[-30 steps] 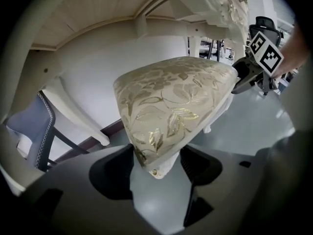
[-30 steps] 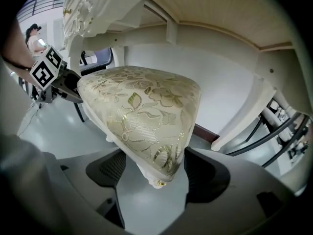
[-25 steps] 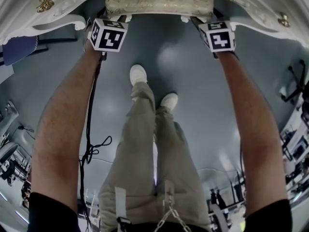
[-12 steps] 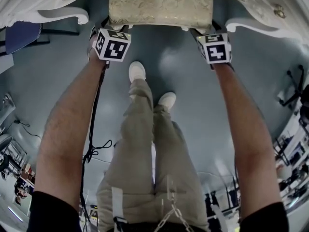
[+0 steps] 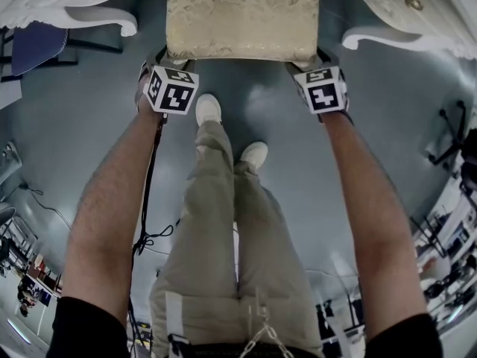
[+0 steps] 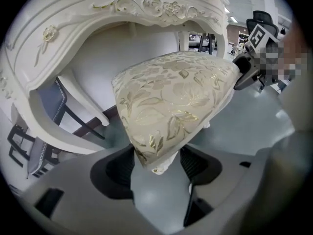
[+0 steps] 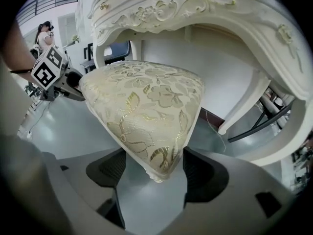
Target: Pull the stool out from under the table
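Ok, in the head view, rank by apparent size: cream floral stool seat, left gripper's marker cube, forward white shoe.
Cream floral stool seat
Left gripper's black-and-white marker cube
Forward white shoe, though farther from the camera

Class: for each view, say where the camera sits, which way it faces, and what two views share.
Head view: on the person's head, facing steeply down; stool, forearms, legs.
Left gripper view: on left gripper, looking along jaws clamping a stool corner, toward table.
Right gripper view: on right gripper, same, other near corner.
Shared: each gripper view shows the other gripper across the stool.
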The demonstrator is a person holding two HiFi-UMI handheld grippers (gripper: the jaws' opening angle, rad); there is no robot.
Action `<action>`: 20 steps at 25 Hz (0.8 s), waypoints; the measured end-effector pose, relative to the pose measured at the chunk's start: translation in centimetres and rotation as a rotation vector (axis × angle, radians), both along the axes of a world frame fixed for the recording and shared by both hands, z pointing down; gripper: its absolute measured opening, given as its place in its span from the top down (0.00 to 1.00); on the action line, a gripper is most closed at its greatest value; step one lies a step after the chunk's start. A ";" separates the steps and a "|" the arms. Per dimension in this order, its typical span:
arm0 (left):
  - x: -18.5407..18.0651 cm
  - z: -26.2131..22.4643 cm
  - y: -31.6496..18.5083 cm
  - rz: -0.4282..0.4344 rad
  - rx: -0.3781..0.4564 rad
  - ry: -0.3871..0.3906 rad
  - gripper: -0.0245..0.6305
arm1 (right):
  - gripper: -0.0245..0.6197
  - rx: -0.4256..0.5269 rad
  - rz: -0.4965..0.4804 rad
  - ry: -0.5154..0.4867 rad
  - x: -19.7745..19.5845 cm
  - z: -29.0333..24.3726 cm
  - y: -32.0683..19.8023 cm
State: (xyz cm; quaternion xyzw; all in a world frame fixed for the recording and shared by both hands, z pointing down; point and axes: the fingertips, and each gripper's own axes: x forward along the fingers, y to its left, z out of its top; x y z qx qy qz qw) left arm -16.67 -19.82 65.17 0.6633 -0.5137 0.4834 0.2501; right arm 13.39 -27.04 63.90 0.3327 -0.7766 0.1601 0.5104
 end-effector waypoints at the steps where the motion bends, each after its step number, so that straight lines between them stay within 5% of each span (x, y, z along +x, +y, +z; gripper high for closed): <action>1: 0.2 0.0 0.7 0.000 -0.005 0.001 0.51 | 0.41 -0.005 -0.003 0.002 0.1 0.0 0.6; 14: 1.5 0.1 8.3 -0.049 -0.034 -0.004 0.51 | 0.41 -0.068 0.002 -0.006 1.7 0.3 8.7; 18: 1.3 -2.4 10.8 -0.237 0.056 0.109 0.52 | 0.41 -0.022 0.080 -0.081 3.1 -2.1 10.0; 20: 1.0 -5.8 11.5 -0.303 0.139 0.138 0.60 | 0.42 0.047 0.145 -0.137 4.4 -4.6 10.1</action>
